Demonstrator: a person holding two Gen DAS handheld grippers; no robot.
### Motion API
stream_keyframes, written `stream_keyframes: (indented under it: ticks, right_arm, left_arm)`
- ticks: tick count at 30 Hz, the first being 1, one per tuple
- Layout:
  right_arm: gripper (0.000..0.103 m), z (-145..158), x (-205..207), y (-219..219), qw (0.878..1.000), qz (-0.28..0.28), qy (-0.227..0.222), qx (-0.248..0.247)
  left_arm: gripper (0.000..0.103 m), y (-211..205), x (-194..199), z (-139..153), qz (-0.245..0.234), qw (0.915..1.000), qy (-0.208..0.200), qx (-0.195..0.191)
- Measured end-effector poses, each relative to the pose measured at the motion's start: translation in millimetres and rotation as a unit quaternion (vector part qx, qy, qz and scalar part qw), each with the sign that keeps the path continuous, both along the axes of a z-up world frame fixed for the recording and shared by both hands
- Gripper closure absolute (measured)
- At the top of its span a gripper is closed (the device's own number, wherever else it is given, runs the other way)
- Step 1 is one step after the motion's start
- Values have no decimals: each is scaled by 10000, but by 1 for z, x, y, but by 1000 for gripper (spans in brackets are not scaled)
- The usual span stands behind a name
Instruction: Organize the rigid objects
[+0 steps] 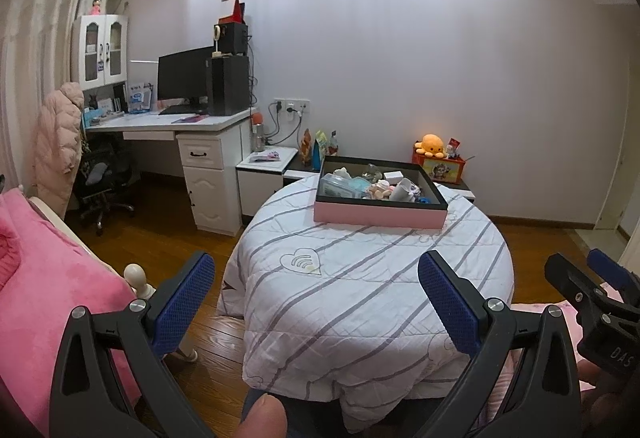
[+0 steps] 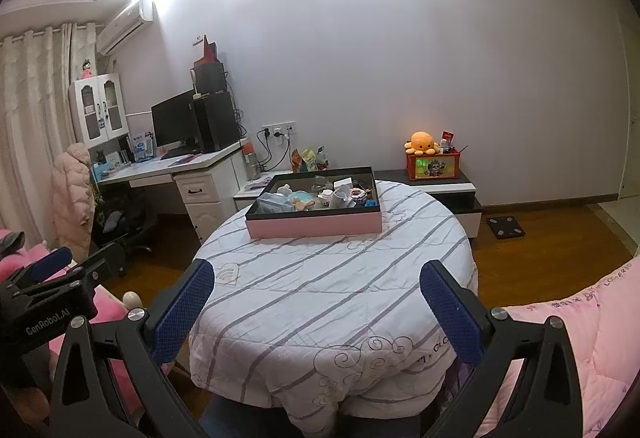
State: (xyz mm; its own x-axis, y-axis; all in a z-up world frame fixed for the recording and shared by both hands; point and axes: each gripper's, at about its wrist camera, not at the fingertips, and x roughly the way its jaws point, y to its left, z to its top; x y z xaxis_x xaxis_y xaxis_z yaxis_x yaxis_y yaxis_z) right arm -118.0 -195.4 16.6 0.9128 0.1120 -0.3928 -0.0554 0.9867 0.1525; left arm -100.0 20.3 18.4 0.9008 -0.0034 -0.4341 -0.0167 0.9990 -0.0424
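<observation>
While both tongs, left (image 1: 316, 306) and right (image 2: 317, 312), gape empty near the tabletop (image 2: 320, 298), small objects (image 2: 320, 196) crowd a tray (image 2: 314, 228) at twelve o'clock, apparently collected for sorting.

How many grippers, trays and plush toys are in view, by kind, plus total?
Grippers: 2, left gripper and right gripper, both open and empty
Trays: 1, the pink-sided tray on the striped round table, holding small items too jumbled to count
Plush toys: 1, the orange octopus on the red box
Total: 4
</observation>
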Motion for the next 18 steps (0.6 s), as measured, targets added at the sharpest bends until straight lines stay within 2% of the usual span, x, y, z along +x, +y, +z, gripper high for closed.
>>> stream_keyframes:
  ticks: [9, 18]
  right_arm:
    - [0, -2, 0, 2, 10000, 30, 32, -16]
    - [0, -4, 1, 4, 10000, 42, 56, -23]
  left_arm:
    - [0, -7, -2, 4, 74, 9995, -136, 279]
    - [0, -5, 0, 3, 7, 9999, -14, 141]
